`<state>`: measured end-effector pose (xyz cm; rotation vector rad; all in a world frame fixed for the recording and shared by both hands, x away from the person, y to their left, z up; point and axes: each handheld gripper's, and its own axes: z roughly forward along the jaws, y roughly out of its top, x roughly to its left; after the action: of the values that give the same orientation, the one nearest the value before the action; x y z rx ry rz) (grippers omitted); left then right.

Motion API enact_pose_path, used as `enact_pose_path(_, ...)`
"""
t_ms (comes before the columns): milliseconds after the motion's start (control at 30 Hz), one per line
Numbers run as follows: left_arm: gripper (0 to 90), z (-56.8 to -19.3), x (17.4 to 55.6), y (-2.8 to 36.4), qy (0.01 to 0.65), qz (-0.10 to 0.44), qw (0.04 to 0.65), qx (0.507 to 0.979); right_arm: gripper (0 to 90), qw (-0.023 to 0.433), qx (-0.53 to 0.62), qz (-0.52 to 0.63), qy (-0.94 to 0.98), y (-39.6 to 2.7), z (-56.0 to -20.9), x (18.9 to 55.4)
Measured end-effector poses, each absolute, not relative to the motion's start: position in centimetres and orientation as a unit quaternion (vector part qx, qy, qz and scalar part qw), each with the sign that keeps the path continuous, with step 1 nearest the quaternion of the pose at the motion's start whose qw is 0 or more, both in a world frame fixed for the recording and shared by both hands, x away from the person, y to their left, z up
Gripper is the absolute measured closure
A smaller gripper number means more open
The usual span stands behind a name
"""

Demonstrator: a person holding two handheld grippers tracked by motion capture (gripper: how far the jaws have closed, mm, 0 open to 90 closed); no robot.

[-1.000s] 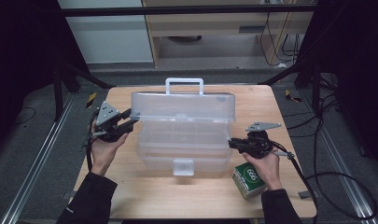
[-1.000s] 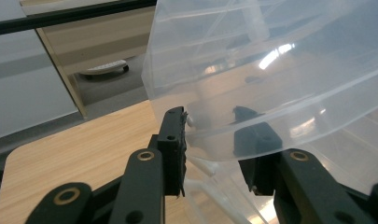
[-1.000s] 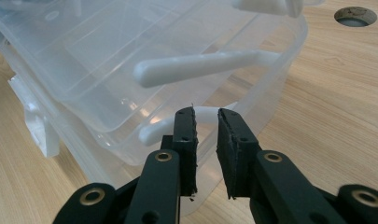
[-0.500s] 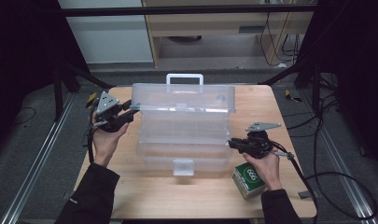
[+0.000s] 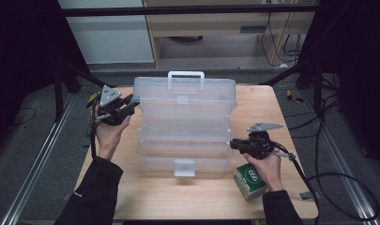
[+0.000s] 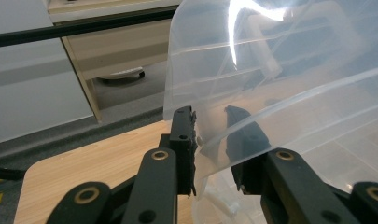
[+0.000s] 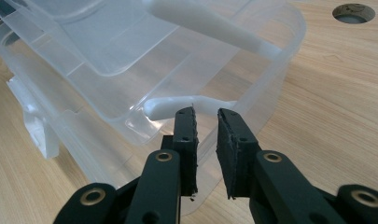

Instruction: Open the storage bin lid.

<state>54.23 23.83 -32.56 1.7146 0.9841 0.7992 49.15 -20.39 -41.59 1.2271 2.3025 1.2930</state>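
The left hand (image 5: 108, 133) reaches up along the table's (image 5: 291, 126) left side, forearm angled inward, holding the left gripper (image 5: 130, 104) level at the upper left corner of the clear plastic tiered box (image 5: 185, 122). Its jaws have just been closing, and they straddle the thin clear edge of the lid (image 6: 270, 93) — one pad against it, the other seen through the plastic, close behind it. The right hand (image 5: 267, 164) rests low at the box's right front corner; the right gripper (image 5: 234, 144) points left, jaws narrowly apart around the rim of the bottom tray (image 7: 270, 88), not clearly pinching. The box stands mid-table, tiers fanned open; a green packet (image 5: 251, 180) lies just beside the right hand.
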Motion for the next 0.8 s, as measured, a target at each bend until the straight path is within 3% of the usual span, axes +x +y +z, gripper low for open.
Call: enact_pose_path(800,75.9,-31.4,56.5,23.1,0.427,0.330,0.472,0.697,78.1,0.113,0.425,0.439,0.784,-20.4,-41.5,49.4)
